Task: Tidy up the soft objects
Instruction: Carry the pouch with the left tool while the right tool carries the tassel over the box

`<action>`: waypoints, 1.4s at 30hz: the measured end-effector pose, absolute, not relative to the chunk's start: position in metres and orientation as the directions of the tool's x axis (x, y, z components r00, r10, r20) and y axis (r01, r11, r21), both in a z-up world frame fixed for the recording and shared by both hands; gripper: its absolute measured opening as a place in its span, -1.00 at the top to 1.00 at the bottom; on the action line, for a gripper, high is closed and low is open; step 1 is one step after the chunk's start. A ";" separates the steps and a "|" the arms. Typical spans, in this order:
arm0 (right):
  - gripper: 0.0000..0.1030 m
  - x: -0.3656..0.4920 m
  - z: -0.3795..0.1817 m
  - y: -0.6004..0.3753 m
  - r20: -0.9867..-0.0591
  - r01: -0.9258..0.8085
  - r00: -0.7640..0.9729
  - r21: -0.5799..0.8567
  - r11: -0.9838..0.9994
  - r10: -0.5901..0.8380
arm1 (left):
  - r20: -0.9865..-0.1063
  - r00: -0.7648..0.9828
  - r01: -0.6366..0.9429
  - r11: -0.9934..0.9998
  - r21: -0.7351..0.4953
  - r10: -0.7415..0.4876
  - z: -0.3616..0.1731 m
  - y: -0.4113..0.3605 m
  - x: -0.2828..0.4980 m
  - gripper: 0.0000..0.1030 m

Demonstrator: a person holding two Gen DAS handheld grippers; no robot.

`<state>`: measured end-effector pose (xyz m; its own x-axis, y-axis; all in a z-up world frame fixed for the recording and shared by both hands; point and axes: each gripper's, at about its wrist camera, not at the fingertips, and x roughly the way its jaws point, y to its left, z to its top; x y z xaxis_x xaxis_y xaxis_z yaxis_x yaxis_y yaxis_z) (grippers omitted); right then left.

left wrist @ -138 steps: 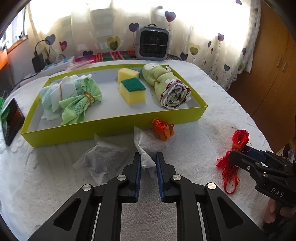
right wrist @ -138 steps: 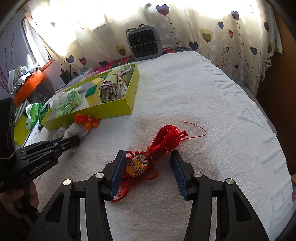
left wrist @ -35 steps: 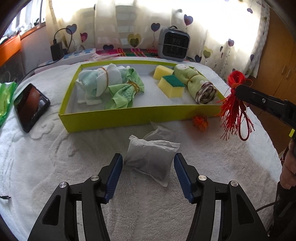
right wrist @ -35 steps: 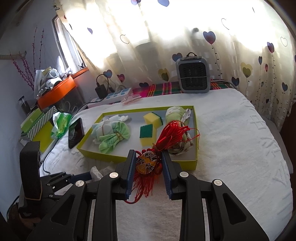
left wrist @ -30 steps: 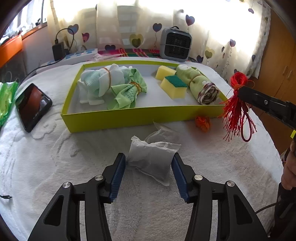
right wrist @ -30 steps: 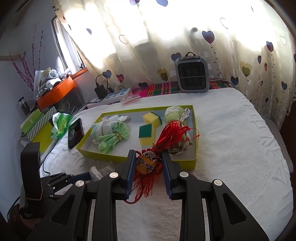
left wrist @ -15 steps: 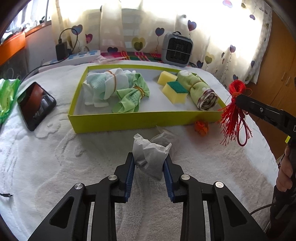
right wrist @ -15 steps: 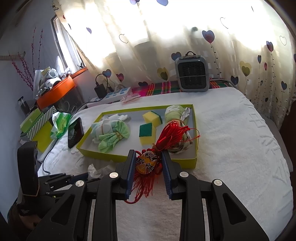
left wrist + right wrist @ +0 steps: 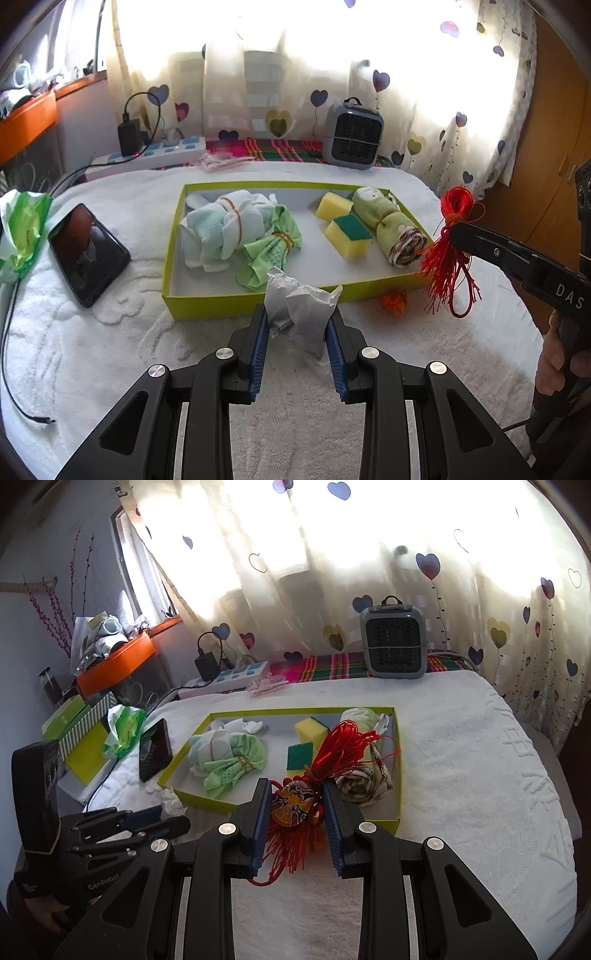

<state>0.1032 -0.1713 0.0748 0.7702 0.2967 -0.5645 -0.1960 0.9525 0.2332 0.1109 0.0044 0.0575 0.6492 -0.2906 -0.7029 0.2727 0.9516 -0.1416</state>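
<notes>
Left gripper (image 9: 297,341): its jaws have closed from wide to narrow and now pinch the grey sachet (image 9: 301,314) between the blue pads.
Sachet: a second ago it lay flat on the bed (image 9: 110,350) between open jaws; now it is crumpled, stands up between the pads, and looks lifted clear of the cover, just in front of the tray's near wall.
Right gripper (image 9: 297,823): unchanged, jaws narrow and clamped on the tassel (image 9: 295,806), held above the bed at the tray's near right corner.
Tassel: red cords fan out above the jaws, the fringe hangs below them.
Tray (image 9: 207,301): already holds two banded cloth bundles (image 9: 236,236), two sponges (image 9: 349,238) and a rolled cloth (image 9: 391,230).
Still loose: a small orange thing (image 9: 394,301) on the bed, just outside the tray's front wall.
Meaning: both hands are now loaded; my judgement is that the next step is to carry each item over the wall and set it in a bare part of the tray floor.
Risk: the sachet is limp and gripped by its middle, so it may sag or slip.
</notes>
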 end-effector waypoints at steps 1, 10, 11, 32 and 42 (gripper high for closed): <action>0.44 0.105 0.076 -0.171 -0.563 -0.199 0.771 0.231 0.952 0.297 | -0.699 0.653 0.275 0.951 -0.140 -0.291 0.059 0.005 0.113 0.45; 0.44 0.126 0.084 -0.166 -0.564 -0.216 0.768 0.217 0.952 0.303 | -0.683 0.669 0.277 0.951 -0.138 -0.294 0.069 0.005 0.130 0.45; 0.44 0.128 0.084 -0.165 -0.564 -0.217 0.768 0.215 0.952 0.303 | -0.681 0.671 0.277 0.951 -0.137 -0.293 0.070 0.005 0.132 0.45; 0.44 0.207 0.071 -0.131 -0.635 -0.316 0.690 0.165 0.934 0.346 | -0.705 0.652 0.243 0.957 -0.157 -0.281 0.054 0.002 0.174 0.45; 0.43 0.234 0.044 -0.116 -0.709 -0.381 0.597 0.160 0.911 0.375 | -0.736 0.618 0.246 0.957 -0.154 -0.277 0.037 -0.001 0.182 0.45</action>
<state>0.2341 -0.1156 0.0437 0.5974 0.3745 -0.7091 -0.3811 0.9106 0.1598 0.1821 -0.0008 0.0368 0.6177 -0.2767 -0.7361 0.2456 0.9571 -0.1538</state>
